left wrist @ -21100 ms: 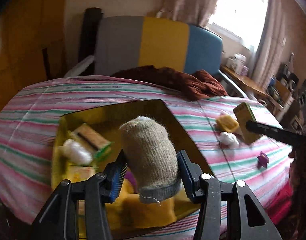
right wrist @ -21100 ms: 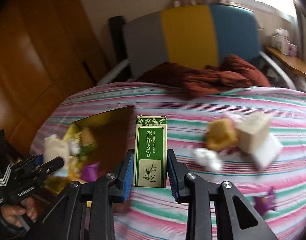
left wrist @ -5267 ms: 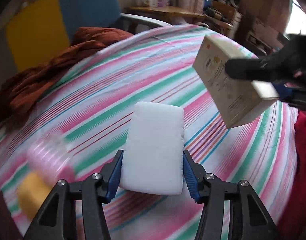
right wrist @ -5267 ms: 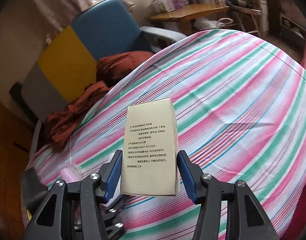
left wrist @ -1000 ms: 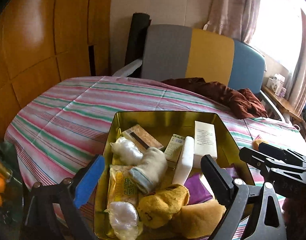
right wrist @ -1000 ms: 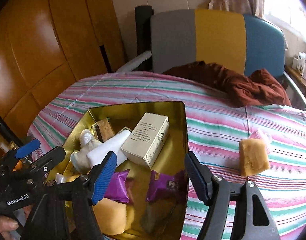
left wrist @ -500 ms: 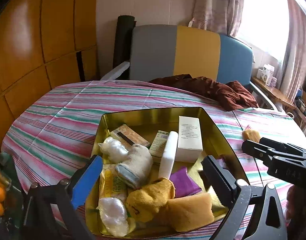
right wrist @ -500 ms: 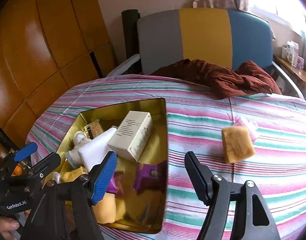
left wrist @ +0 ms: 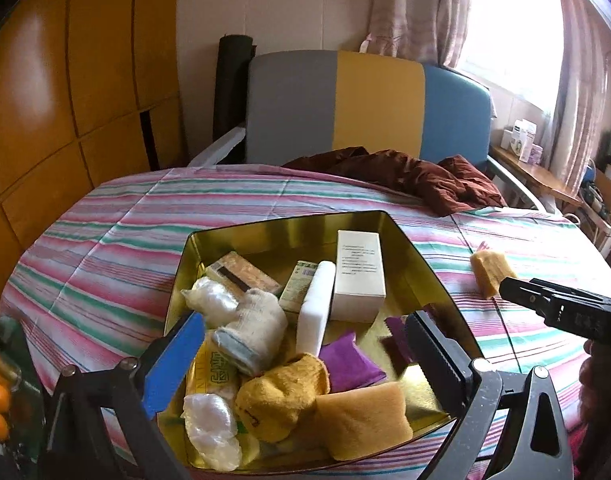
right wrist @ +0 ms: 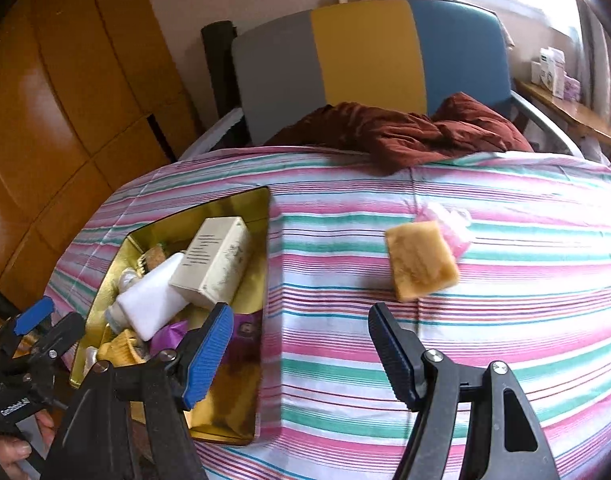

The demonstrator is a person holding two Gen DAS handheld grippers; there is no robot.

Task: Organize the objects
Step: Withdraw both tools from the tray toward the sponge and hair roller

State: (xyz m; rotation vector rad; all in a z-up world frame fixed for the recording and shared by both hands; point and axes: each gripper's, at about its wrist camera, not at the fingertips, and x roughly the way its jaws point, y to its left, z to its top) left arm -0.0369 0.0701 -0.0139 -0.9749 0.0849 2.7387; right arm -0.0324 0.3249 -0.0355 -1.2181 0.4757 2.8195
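The left gripper (left wrist: 301, 354) is spread wide and holds nothing, hanging over the near end of a gold tin (left wrist: 265, 226) that sits on the striped surface (left wrist: 105, 240). Just beneath and between its fingers lie a yellow sponge (left wrist: 361, 420), a yellow sock (left wrist: 283, 394), a clear plastic bundle (left wrist: 211, 432) and a purple sachet (left wrist: 349, 360). Slightly farther in the tin are a grey-cuffed sock (left wrist: 251, 330), a white block standing on edge (left wrist: 315, 308) and a cream box (left wrist: 359, 276).

The right gripper (right wrist: 295, 350) is also spread and empty, above the striped surface just right of the tin (right wrist: 261, 208). Ahead of it and a little to its right, a yellow sponge block (right wrist: 421, 266) lies on the cloth, well apart from the tin, with a pink wrapped item (right wrist: 455, 224) touching its far side. Beyond both grippers, a dark red cloth (right wrist: 401, 132) is bunched at the far edge of the surface, before a grey, yellow and blue chair (right wrist: 365, 52).
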